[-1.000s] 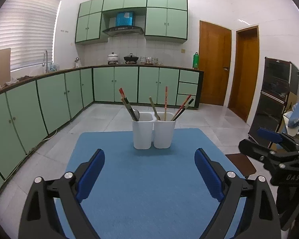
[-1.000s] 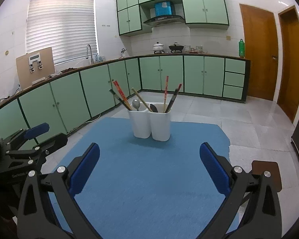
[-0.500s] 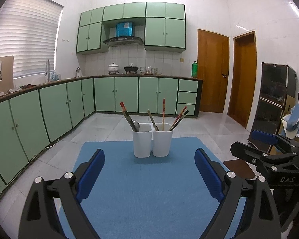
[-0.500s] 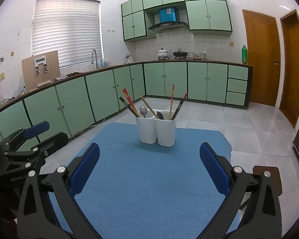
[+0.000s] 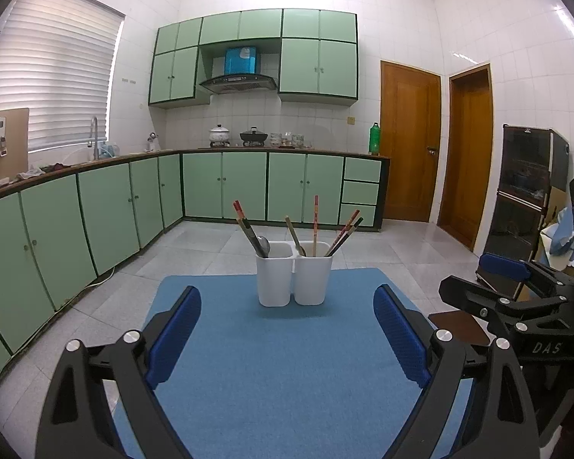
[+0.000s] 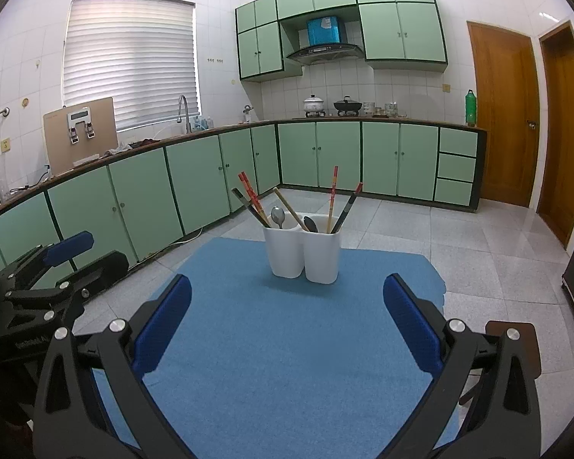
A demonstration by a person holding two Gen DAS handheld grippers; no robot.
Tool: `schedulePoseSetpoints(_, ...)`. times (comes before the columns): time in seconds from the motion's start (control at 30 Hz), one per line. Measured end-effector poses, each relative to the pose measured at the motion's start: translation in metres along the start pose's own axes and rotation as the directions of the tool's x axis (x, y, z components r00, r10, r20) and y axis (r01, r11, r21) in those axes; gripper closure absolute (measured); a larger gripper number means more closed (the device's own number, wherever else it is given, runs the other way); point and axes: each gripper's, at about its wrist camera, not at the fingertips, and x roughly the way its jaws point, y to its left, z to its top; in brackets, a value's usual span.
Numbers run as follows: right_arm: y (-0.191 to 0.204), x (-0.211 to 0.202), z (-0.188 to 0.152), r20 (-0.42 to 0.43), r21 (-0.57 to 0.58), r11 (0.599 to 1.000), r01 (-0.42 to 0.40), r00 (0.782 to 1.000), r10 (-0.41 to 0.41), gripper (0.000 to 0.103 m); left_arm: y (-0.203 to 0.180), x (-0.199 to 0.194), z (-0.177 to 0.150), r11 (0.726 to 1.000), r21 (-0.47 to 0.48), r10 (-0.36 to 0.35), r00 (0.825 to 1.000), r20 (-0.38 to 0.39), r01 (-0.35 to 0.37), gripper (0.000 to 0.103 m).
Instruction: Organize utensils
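Two white utensil holders stand side by side on a blue mat (image 5: 279,375): the left holder (image 5: 273,281) has chopsticks and a metal spoon (image 5: 264,245), the right holder (image 5: 313,279) has several chopsticks (image 5: 315,225) and a dark spoon. They show too in the right wrist view, left holder (image 6: 286,252) and right holder (image 6: 322,256). My left gripper (image 5: 287,332) is open and empty, well short of the holders. My right gripper (image 6: 287,325) is open and empty too. Each shows from the side in the other's view, the right one (image 5: 501,279), the left one (image 6: 65,252).
The mat (image 6: 287,344) covers a small table with tiled floor around it. A brown stool (image 5: 459,327) stands to the right. Green cabinets (image 5: 225,185) line the far wall and left side. A black cabinet (image 5: 528,195) stands at right.
Both grippers have tilted upward and drawn back a little, so the holders sit lower in each view. Both stay open and empty.
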Motion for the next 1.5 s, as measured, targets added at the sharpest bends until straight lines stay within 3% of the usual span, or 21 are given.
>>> schedulePoseSetpoints(1.5, 0.0058, 0.0033, -0.0013, -0.008, -0.001, 1.0, 0.0, 1.0, 0.0, 0.006, -0.002, -0.0002, 0.0018, 1.0, -0.001, 0.004, 1.0, 0.001, -0.004, 0.013)
